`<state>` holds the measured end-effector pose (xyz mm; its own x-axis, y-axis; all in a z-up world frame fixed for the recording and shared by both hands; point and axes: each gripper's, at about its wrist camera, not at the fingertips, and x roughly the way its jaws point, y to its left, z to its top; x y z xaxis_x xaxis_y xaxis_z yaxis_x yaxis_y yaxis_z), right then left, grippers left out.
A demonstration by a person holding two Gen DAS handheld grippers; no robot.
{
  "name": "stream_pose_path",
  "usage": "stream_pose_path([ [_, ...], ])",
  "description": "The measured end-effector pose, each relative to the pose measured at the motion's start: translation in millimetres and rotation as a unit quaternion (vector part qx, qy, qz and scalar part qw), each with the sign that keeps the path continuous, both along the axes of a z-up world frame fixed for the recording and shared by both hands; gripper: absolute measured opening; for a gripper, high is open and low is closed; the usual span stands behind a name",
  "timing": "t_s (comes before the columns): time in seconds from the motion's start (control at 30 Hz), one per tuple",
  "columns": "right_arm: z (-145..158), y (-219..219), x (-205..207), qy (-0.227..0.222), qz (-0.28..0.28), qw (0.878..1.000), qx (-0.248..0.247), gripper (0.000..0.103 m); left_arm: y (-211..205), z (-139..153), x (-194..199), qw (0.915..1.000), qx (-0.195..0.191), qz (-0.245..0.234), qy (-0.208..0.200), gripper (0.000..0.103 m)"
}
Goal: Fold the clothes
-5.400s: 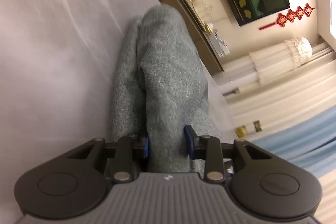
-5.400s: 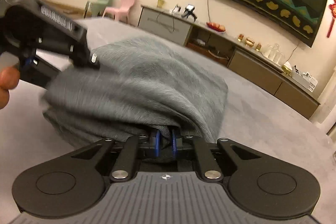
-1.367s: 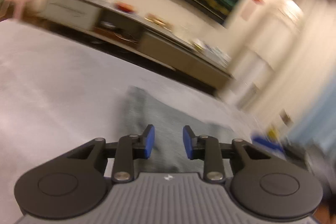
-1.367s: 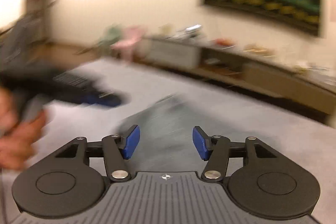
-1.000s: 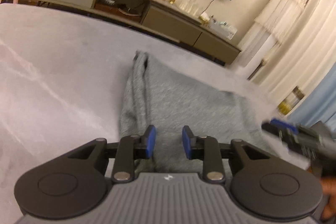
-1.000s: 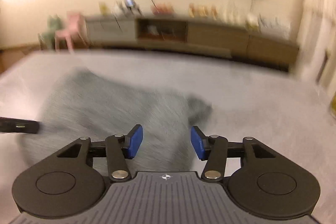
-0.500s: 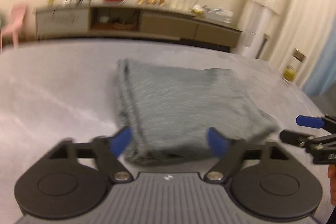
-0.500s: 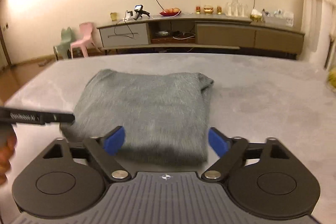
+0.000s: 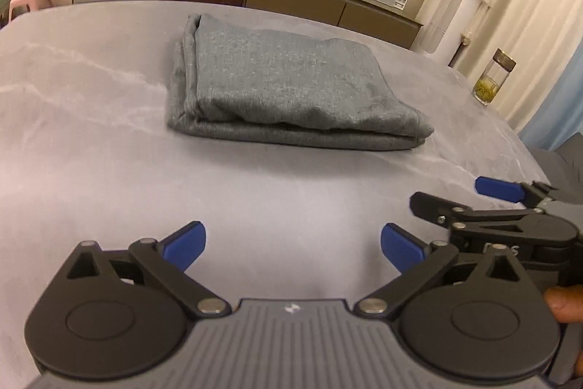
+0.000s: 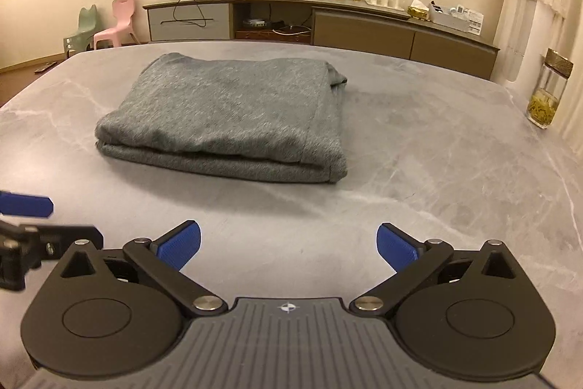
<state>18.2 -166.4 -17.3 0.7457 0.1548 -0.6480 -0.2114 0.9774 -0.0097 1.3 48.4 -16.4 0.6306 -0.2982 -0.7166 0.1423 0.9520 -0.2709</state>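
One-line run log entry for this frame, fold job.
garment: grey garment folded, flat on table | left tongs: opening, empty | right tongs: opening, empty | contact: none

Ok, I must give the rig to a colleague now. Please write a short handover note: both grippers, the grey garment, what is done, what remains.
Left gripper: jaws opening, nothing between them, short of the garment.
Right gripper: the same, jaws opening and empty.
Grey garment: folded into a flat rectangle, lying on the marble table, touched by neither gripper.
Done: the fold looks finished.
Left: perhaps only tidying the loose corner at the far right; no other clothes are in view.
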Motion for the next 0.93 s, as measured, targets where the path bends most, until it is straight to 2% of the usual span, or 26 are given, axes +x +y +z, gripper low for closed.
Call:
stream_pose_path([
  [0.33,6.6,-6.7,-11.0,-0.002,0.009,1.0,0.022,0.102,-22.2,18.8,-15.1,0.9999,0.005,-0.013,-0.008,0.103],
  [0.5,9.4,-10.7,-18.0,-0.004,0.004,1.0,0.027,0.102,-31.9,22.4,-17.9,0.9996,0.023,-0.011,-0.008,0.103],
  [0.67,11.5,-15.0,-21.4,-0.006,0.002,1.0,0.031,0.102,-34.0,24.1,-20.6,0.9998,0.019,-0.001,0.0,0.103],
  [0.93,14.8,-16.1,-26.3,-0.008,0.008,0.999,0.034,0.102,-37.9,24.4,-23.8,0.999,0.044,0.002,0.003,0.103],
])
